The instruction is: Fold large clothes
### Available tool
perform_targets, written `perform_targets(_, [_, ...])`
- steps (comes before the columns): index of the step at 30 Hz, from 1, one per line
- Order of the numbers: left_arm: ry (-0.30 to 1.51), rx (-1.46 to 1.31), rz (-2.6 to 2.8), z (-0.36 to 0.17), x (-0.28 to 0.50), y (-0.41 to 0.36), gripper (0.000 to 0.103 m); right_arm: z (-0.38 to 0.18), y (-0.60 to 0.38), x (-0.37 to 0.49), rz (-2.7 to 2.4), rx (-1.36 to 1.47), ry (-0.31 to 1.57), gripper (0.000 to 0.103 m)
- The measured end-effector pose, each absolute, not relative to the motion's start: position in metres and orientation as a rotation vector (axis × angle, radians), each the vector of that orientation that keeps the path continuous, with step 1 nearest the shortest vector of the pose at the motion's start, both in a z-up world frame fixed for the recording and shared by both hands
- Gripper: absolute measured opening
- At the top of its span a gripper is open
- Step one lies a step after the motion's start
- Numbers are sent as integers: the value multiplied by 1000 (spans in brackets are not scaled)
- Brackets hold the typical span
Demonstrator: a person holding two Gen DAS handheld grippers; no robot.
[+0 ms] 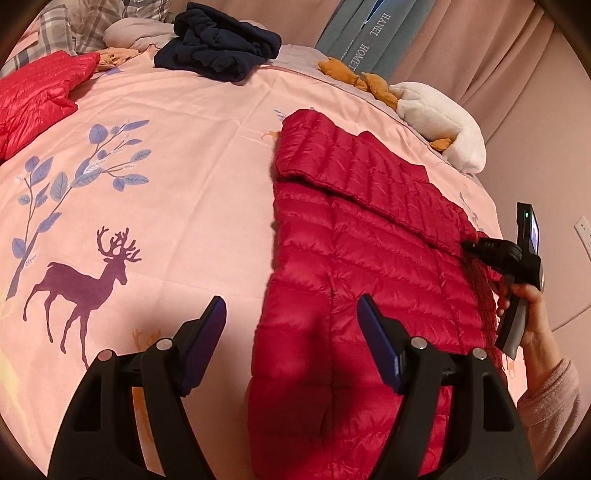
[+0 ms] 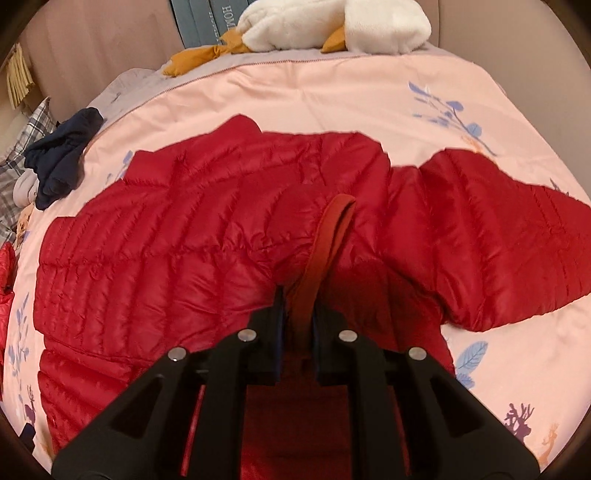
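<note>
A dark red quilted down jacket (image 1: 369, 240) lies spread on the pink deer-print bedspread (image 1: 184, 147). My left gripper (image 1: 291, 301) hovers open over the jacket's left edge, with nothing between its fingers. In the right wrist view the jacket (image 2: 166, 240) stretches across the bedspread (image 2: 295, 92), one sleeve (image 2: 498, 229) lying out to the right. My right gripper (image 2: 299, 293) is shut on a matte red band (image 2: 332, 229) of the jacket's edge that rises between its fingers. The left wrist view shows the right gripper (image 1: 471, 246) at the jacket's right edge, held by a hand (image 1: 532, 314).
A brighter red jacket (image 1: 33, 96) lies at the far left. A navy garment (image 1: 221, 48) is heaped at the back of the bed. A white plush toy with orange feet (image 1: 439, 118) sits at the bed's far edge, with teal boxes (image 1: 369, 33) and a curtain (image 1: 498, 44) behind. Plaid pillow (image 1: 66, 22) at back left.
</note>
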State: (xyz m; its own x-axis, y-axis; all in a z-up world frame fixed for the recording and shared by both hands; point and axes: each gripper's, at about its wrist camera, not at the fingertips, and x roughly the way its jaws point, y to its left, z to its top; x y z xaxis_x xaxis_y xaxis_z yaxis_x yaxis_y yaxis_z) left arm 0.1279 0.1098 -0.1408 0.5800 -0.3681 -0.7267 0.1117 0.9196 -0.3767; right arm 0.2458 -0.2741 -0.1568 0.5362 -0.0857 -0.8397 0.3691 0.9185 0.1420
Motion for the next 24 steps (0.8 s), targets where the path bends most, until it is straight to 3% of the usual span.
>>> perform_targets(7, [915,-316,-302,-143,131,109,74,-156,-275,244,-275,284,1002,27])
perform_targets(9, [907,-316,-312,-141,130,108,74,-146,-276,242,-324,251,988,44])
perform_targets(11, [894,-319,-317,-139,130,110,74,-124,-268,237,-400,158,914,46])
perform_targets(12, [889,-324,-321,-138,130,112,74,-114,-263,235,-421,117,871,52])
perform_targets(17, [867,-341,-329,-133,130,118,74,-96,-228,240,-297,92,821,53])
perform_targets(24, [839,-309,-340,-122,130,124,74,-158,-208,258,-274,130,1010,51])
